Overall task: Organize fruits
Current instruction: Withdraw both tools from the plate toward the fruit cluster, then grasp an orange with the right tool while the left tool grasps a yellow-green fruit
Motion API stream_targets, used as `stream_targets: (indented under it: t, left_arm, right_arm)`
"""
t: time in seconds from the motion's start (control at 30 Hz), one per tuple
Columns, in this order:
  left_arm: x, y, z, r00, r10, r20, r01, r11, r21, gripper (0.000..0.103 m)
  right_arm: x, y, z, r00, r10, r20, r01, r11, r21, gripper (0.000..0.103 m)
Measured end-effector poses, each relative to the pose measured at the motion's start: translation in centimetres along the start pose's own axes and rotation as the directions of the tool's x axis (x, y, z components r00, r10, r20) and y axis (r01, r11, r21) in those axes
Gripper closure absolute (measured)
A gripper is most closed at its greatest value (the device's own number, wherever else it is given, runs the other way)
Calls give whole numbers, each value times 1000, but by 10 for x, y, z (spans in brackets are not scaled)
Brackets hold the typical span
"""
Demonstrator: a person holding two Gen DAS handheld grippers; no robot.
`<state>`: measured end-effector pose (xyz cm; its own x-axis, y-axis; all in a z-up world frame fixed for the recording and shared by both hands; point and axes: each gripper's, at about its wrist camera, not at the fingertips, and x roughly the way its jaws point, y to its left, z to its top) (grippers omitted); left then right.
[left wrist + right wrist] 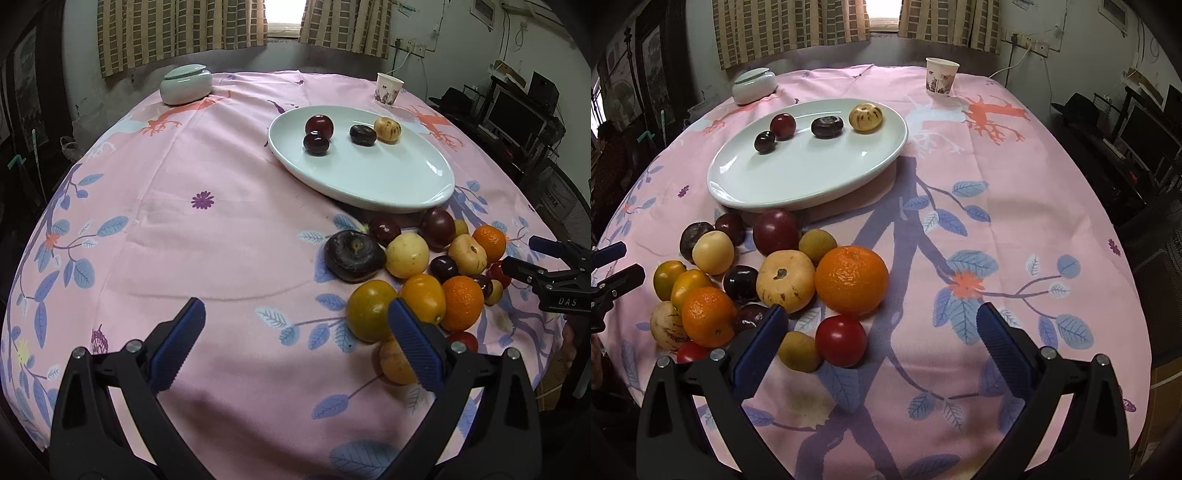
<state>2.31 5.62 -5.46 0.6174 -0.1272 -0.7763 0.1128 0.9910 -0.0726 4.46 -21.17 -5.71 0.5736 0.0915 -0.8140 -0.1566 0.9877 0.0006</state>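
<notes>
Both tools are released, with jaws spread wide and nothing between them. The left tool (pixel 295 343) hangs over the pink cloth beside the fruit pile (pixel 424 269). The right tool (pixel 881 343) is near a red fruit (pixel 841 340). Four fruits already lie on the white plate (pixel 798 177), just behind the pile on the surface.

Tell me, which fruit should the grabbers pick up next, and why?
Probably the right gripper should close on the red fruit. Its jaws are open and empty, that fruit lies nearest between them, and the plate holds only four fruits.
</notes>
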Motion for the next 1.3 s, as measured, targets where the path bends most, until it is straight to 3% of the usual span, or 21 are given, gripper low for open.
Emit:
stream_targets:
  t: [0.07,0.13,0.3,0.4,0.53,0.73,0.9,1.0,1.07,1.1,1.17,1.3]
  left_arm:
    - [1,2,-1,1000,-2,-7,2,1000,-5,2]
    - [2,2,-1,1000,-5,-8,5,1000,-3,2]
    - [3,-4,-1,1000,-4,-7,5,1000,23,2]
    - [3,-7,-2,1000,2,-16,-1,999,42,2]
    - [9,-10,-5,999,1,-48,2,998,63,2]
    - [15,-7,-6,997,-3,-78,7,999,52,2]
    - [21,-10,-2,993,-75,-96,78,996,38,2]
    - [34,-8,3,983,-107,-148,107,994,-6,3]
    - [42,-5,4,964,-187,-187,177,982,-70,11]
    - [41,-8,4,966,-180,-186,173,983,-55,14]
    - [33,-11,4,958,-217,-189,215,976,-33,39]
    - [34,-15,3,954,-230,-192,228,973,-33,42]
  right_arm:
    - [1,0,-1,1000,13,2,-13,1000,-4,3]
    - [4,-1,0,999,36,-5,-36,999,-3,18]
    - [18,-5,6,996,74,-43,-73,997,12,34]
    - [26,-9,12,988,146,-54,-143,988,51,38]
    - [40,-11,22,975,212,-72,-205,974,90,55]
    - [22,-6,21,981,186,-49,-183,981,64,57]
    - [10,-17,13,978,205,-42,-199,974,104,57]
    - [6,-22,9,976,215,-36,-209,970,127,57]
    - [5,-22,8,973,227,-33,-221,966,134,57]
    - [3,-22,7,972,231,-32,-225,965,136,57]
    - [1,-22,5,970,240,-31,-233,962,139,57]
    - [-2,-19,3,967,253,-32,-247,960,135,56]
